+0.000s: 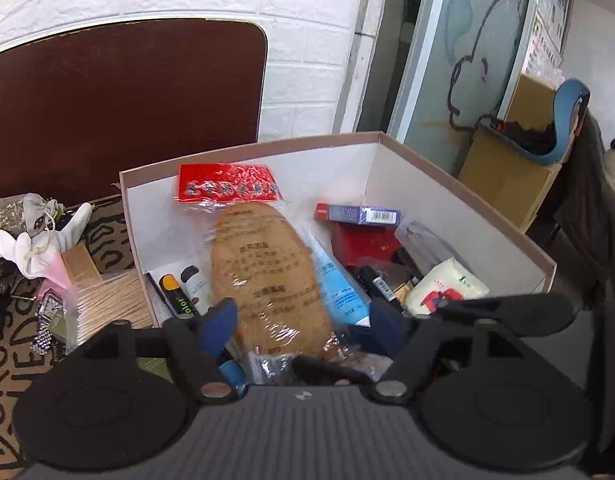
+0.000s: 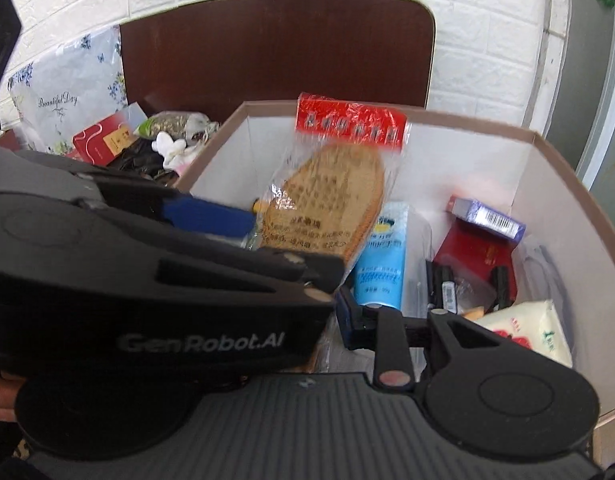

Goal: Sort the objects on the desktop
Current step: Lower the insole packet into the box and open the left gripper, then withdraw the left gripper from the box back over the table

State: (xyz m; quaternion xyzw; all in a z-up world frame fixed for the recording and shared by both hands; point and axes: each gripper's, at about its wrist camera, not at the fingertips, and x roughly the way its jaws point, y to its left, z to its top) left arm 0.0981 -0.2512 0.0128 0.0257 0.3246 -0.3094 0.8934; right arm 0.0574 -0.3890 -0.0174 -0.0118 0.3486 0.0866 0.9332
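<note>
A brown insole in clear wrap with a red header, the insole pack (image 1: 267,272) (image 2: 331,196), leans inside the white-lined cardboard box (image 1: 447,176) (image 2: 567,160), its header against the back wall. My left gripper (image 1: 301,328) (image 2: 295,244) is open, a blue pad on each side of the pack's lower end; the right pad stands clear of it. In the right wrist view the left gripper covers the left finger of my right gripper (image 2: 311,312). Only its right finger (image 2: 349,320) shows, low over the box beside a blue tube (image 2: 381,264). What lies between its fingers is hidden.
The box also holds a red box (image 1: 363,244), a blue card pack (image 1: 359,214), a tissue pack (image 1: 447,288) and small bottles (image 1: 187,292). Left of it lie wooden sticks (image 1: 107,300), a watch (image 1: 47,316) and a white plush toy (image 1: 35,248). A floral bag (image 2: 67,96) stands behind.
</note>
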